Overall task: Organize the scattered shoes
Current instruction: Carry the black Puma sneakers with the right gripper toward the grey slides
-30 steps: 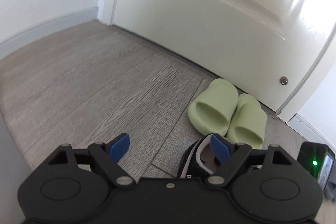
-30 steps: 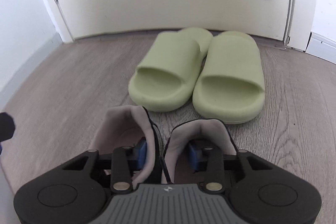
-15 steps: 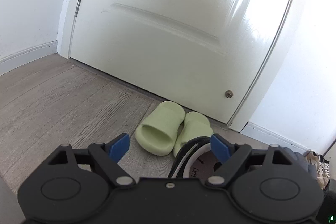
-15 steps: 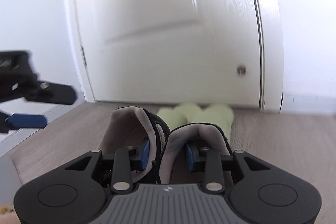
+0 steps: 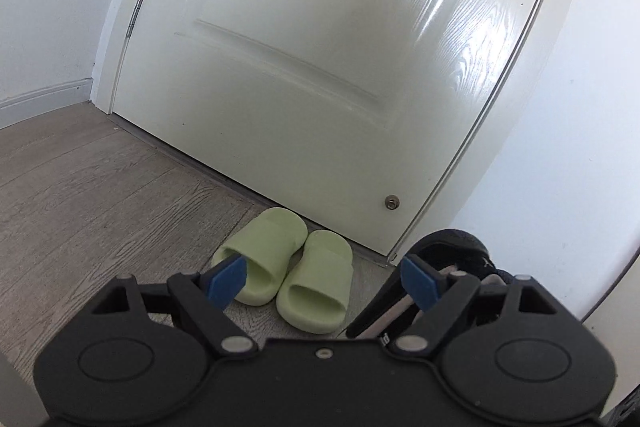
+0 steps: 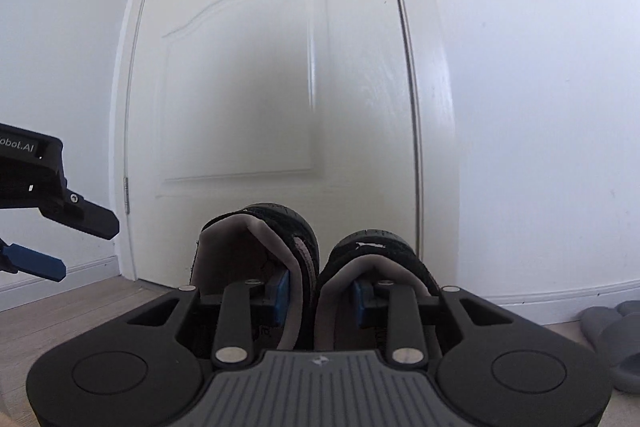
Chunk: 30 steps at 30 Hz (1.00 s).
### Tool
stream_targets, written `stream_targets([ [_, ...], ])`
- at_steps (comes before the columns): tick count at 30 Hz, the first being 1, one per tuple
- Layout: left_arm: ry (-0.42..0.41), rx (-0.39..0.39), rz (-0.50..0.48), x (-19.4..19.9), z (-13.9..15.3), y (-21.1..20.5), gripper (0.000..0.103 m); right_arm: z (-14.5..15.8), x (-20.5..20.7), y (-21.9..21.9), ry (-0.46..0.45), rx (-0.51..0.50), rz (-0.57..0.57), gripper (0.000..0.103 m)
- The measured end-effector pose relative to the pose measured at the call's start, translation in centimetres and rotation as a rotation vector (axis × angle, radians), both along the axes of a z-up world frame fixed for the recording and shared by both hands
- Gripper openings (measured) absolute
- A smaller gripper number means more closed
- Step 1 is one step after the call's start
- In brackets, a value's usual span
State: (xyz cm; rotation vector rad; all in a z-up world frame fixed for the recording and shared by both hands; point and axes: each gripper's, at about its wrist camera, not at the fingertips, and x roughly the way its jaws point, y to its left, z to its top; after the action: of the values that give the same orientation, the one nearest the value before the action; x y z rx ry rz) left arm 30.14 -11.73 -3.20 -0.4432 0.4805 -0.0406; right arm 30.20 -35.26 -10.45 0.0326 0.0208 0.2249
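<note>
My right gripper (image 6: pixel 320 297) is shut on a pair of black shoes (image 6: pixel 304 239) with pale grey lining, pinching their two inner collars together and holding them up in the air in front of the door. The same black shoes (image 5: pixel 452 251) show at the right of the left wrist view. My left gripper (image 5: pixel 324 277) is open and holds nothing. It hangs above a pair of light green slides (image 5: pixel 288 267) that lie side by side on the floor, toes against the door. The left gripper (image 6: pixel 44 227) also shows at the left edge of the right wrist view.
A shut white door (image 5: pixel 320 67) fills the background, with a small round stop (image 5: pixel 391 203) near its bottom. Wood-look floor (image 5: pixel 100 207) stretches to the left. Grey slippers (image 6: pixel 612 339) lie by the white wall at the right.
The right gripper has lifted the black shoes off the floor and tilted upward, so the green slides have dropped out of its view. The left gripper has pulled back and up, still open.
</note>
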Motion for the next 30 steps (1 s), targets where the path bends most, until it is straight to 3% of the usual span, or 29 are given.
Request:
stream_targets([
  [6, -0.003, 0.059, -0.101, 1.0, 0.6, -4.3, 0.085, 1.4, -1.7, -3.8, -0.081, -0.035, -0.094, 0.033],
  [18, -0.002, 0.101, -0.361, 3.4, 0.6, -15.5, 0.085, 0.9, -6.9, -16.8, -0.061, -0.034, -0.424, 0.033],
  [30, 0.070, 0.128, -0.707, 5.3, -1.6, -32.3, 0.085, -0.3, -10.7, -31.0, -0.003, -0.023, -0.799, 0.033],
])
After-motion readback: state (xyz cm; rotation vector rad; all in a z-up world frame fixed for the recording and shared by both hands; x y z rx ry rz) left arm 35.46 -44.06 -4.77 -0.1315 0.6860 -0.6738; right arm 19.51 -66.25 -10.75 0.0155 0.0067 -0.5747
